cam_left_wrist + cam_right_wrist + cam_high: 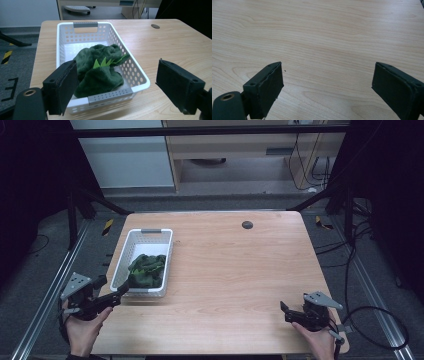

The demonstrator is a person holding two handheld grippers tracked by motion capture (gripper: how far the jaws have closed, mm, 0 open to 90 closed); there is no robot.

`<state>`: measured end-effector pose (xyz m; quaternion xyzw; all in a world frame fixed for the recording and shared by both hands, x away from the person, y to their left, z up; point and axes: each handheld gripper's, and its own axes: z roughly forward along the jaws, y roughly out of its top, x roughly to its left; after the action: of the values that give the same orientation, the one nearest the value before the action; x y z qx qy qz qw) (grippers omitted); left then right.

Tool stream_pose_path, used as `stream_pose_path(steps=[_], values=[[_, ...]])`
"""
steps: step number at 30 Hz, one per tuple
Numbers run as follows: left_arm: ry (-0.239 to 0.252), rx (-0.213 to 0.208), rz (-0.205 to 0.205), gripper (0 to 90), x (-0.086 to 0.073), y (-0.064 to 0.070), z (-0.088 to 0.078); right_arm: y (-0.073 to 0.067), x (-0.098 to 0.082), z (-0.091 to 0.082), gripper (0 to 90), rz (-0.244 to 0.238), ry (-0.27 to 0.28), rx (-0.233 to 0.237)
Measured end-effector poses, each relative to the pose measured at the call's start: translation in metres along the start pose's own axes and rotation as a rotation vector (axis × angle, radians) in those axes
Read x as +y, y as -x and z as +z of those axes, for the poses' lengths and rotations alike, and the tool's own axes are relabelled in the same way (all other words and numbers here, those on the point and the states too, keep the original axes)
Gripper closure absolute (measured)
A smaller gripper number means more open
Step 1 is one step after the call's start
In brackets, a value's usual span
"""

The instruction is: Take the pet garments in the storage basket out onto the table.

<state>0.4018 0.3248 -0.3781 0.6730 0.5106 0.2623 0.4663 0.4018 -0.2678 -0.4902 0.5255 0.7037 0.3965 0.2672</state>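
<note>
A white perforated basket (142, 236) (140, 77) stands on the left part of the wooden table. Inside it lies a crumpled dark green plush cloth (146, 269) (98, 71) with light green spikes. My left gripper (111, 296) (116, 87) is held at the basket's near end, open, with nothing between its jaws. My right gripper (283, 312) (327, 87) hovers over bare wood at the front right of the table, open and empty.
The wooden table (235, 270) has a small dark round cap (247, 224) (155, 26) near its far edge. Metal rails run along both sides on the floor. Cables (370, 320) trail at the right. A cabinet stands beyond the table.
</note>
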Motion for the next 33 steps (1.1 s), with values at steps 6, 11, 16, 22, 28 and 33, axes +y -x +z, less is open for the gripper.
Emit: stream_pose_path(steps=[6,11,16,22,28,33], values=[[-0.013,0.003,0.006,16.8,0.010,-0.002,0.011,-0.001,0.000,0.001,9.9,0.007,-0.012,0.003],[-0.017,-0.006,0.011,16.8,0.018,-0.002,0.015,-0.001,0.000,0.001,9.9,-0.003,-0.010,-0.004],[-0.027,-0.002,0.032,16.8,0.029,-0.001,0.020,0.000,0.000,0.002,9.9,-0.002,-0.011,-0.007],[-0.060,-0.001,0.049,16.8,0.037,0.001,0.030,0.000,0.000,0.002,9.9,-0.005,-0.012,-0.006],[-0.090,0.001,0.063,16.8,0.043,0.002,0.037,0.000,0.000,0.003,9.9,-0.002,-0.016,-0.004],[-0.120,-0.001,0.077,16.9,0.048,0.002,0.043,0.000,0.000,0.004,9.9,0.000,-0.023,0.001]])
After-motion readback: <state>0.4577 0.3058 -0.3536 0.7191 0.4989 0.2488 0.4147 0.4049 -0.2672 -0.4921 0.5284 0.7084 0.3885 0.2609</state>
